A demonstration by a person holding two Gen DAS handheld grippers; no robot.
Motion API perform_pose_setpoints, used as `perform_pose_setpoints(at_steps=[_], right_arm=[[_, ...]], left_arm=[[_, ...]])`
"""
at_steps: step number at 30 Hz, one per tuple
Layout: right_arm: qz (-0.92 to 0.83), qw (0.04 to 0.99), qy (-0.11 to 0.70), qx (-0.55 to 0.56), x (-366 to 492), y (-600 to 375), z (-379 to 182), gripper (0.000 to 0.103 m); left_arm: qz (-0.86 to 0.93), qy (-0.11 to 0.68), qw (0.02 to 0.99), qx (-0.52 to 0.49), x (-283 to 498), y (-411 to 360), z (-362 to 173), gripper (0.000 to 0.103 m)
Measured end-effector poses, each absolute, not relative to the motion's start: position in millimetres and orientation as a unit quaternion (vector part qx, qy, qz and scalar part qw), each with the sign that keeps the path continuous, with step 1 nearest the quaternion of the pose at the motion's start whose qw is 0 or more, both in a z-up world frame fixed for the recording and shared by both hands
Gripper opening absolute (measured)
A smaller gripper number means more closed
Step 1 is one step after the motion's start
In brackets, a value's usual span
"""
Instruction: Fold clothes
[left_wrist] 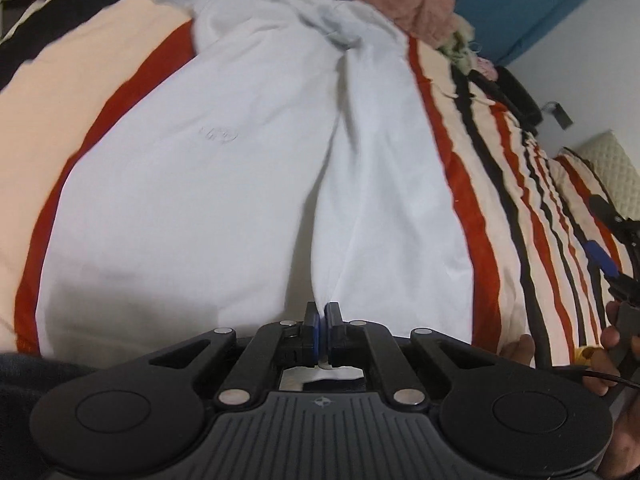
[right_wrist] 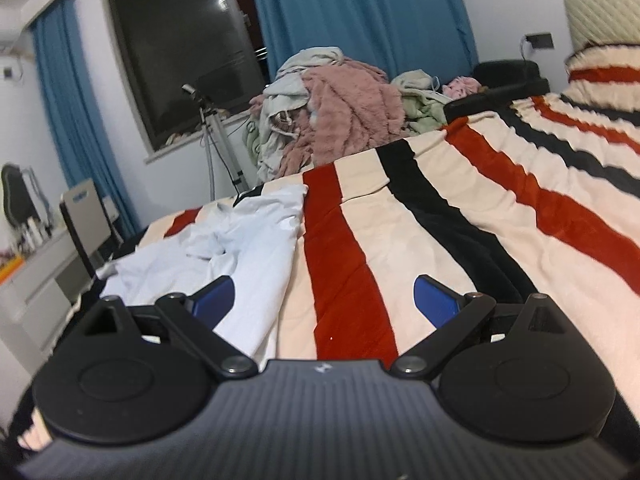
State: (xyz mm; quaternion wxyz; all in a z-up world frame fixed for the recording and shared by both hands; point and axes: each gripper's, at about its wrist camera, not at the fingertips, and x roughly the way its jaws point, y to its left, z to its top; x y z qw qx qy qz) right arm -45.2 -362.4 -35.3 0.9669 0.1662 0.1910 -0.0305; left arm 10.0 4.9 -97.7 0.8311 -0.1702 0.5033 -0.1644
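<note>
A white shirt [left_wrist: 224,184] lies spread on the striped blanket [left_wrist: 492,184], with a long fold running up its middle. My left gripper [left_wrist: 322,314] is at the shirt's near edge, shut on the bottom of that fold; white cloth shows between and behind the blue pads. In the right wrist view the same white shirt [right_wrist: 248,240] lies rumpled at the left of the blanket [right_wrist: 460,240]. My right gripper [right_wrist: 326,300] hovers open above the blanket with nothing between its fingers; its left finger [right_wrist: 214,296] is over the shirt's edge.
A pile of pink and pale clothes [right_wrist: 336,120] sits at the bed's far side, before blue curtains [right_wrist: 360,12] and a dark window [right_wrist: 180,52]. A tripod [right_wrist: 220,148] and white drawers [right_wrist: 36,280] stand left of the bed. A hand [left_wrist: 616,336] shows at the right edge.
</note>
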Motion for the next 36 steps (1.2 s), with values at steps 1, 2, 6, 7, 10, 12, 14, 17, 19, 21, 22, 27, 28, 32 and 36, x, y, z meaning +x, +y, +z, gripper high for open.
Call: perform_pose_setpoints(at_steps=[1,2,6,7,10,12,14,17,19,21,22,27,28,32,36], right_arm=[[-0.031,0.968,0.191,0.161,-45.6,-360.6,-34.9,0.098],[-0.032,0.969,0.19,0.156,-46.0,-358.8,-34.5,0.098],[-0.028,0.971,0.19,0.14,-45.1,-351.0,-33.8,0.098],[-0.025,0.972,0.19,0.134,-44.2,-348.0,-34.2,0.098],[-0.018,0.974,0.194,0.118,-40.7,-339.5,-35.7,0.098],[-0.014,0.974,0.198,0.109,-37.9,-334.4,-36.9,0.098],[-0.011,0.974,0.202,0.103,-36.7,-331.0,-38.6,0.098],[-0.011,0.974,0.205,0.096,-36.9,-328.9,-40.2,0.098],[-0.012,0.974,0.204,0.093,-37.1,-328.6,-40.4,0.098],[-0.014,0.975,0.204,0.092,-36.4,-328.5,-40.1,0.098],[-0.014,0.974,0.204,0.095,-36.0,-328.2,-39.6,0.098],[0.007,0.973,0.207,0.103,-21.3,-319.5,-21.5,0.098],[0.013,0.974,0.201,0.1,-15.8,-316.6,-13.3,0.098],[0.021,0.98,0.172,0.099,15.0,-311.5,17.6,0.098],[0.008,0.98,0.148,0.135,47.1,-314.9,12.7,0.098]], left_arm=[[-0.168,0.502,0.832,-0.168,10.5,3.8,-97.0,0.01],[-0.171,0.499,0.832,-0.168,11.7,4.3,-96.2,0.019],[-0.182,0.468,0.845,-0.182,13.7,8.9,-89.3,0.058],[-0.185,0.458,0.849,-0.187,14.6,9.6,-87.2,0.059],[-0.19,0.428,0.86,-0.203,26.3,8.1,-85.4,0.06],[-0.193,0.419,0.862,-0.21,34.8,3.9,-87.9,0.058],[-0.195,0.43,0.856,-0.212,41.5,-1.6,-97.2,0.053],[-0.193,0.452,0.846,-0.208,50.4,-12.3,-113.7,0.022],[-0.184,0.47,0.84,-0.197,49.8,-15.8,-122.5,0.0],[-0.174,0.481,0.84,-0.184,41.4,-15.3,-124.6,0.0],[-0.173,0.48,0.842,-0.174,36.5,-15.8,-123.3,0.0],[-0.19,0.439,0.866,-0.143,20.3,-17.5,-104.2,0.006],[-0.189,0.433,0.871,-0.134,20.8,-18.6,-99.0,0.01],[-0.164,0.411,0.889,-0.116,48.9,-21.5,-80.4,0.051],[-0.135,0.39,0.901,-0.132,121.9,-30.7,-70.7,0.062]])
